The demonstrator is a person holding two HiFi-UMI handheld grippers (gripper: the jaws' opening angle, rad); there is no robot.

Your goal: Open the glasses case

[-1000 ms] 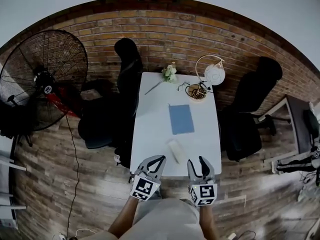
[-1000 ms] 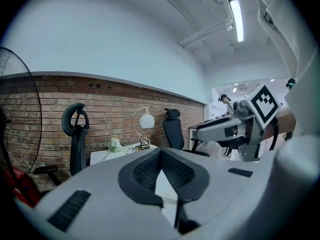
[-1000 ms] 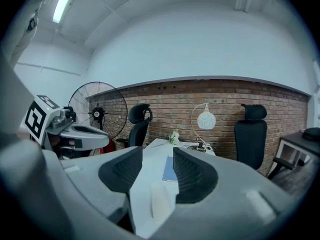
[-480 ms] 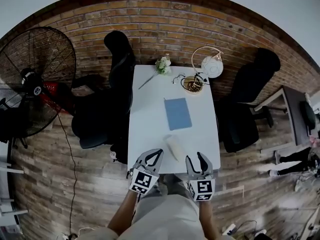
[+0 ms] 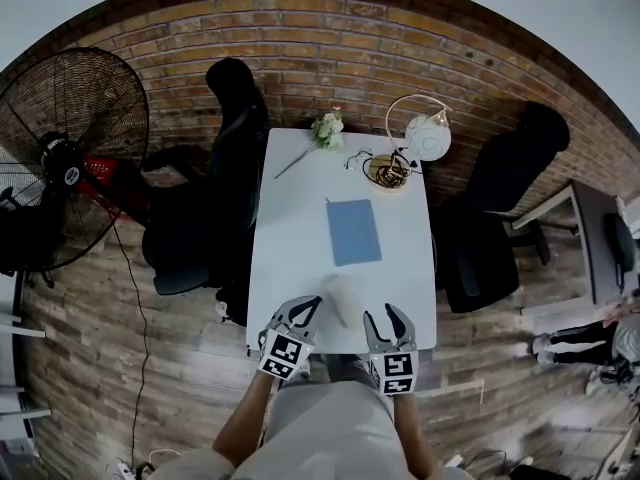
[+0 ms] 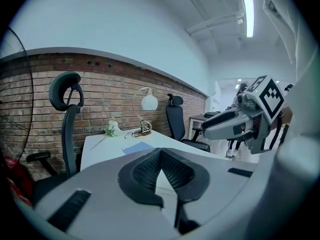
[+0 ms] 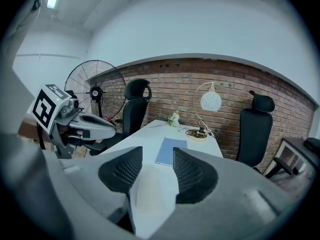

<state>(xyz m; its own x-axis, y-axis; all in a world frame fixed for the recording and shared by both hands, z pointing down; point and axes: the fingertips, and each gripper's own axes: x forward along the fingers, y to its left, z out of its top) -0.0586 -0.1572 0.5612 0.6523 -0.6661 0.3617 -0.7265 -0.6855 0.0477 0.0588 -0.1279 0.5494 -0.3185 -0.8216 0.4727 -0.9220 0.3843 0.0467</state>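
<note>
Zero contact yet, approach step running | glasses case [image 5: 341,300] lying closed at table [image 5: 300,218] near edge | left gripper [image 5: 312,305] hovering over that edge, jaws pressing together, empty | right gripper [image 5: 383,314] hovering alongside, jaws standing partly apart, case showing through gap | next likely needing: steadying base, lifting lid

A blue notebook [image 5: 353,232] lies in the middle of the table [image 5: 290,238]. At the table's far end are a flower [image 5: 327,128], a bowl [image 5: 388,172] and a lamp [image 5: 428,138]. Black chairs [image 5: 500,198] flank the table, and a fan [image 5: 70,158] stands left of it.
</note>
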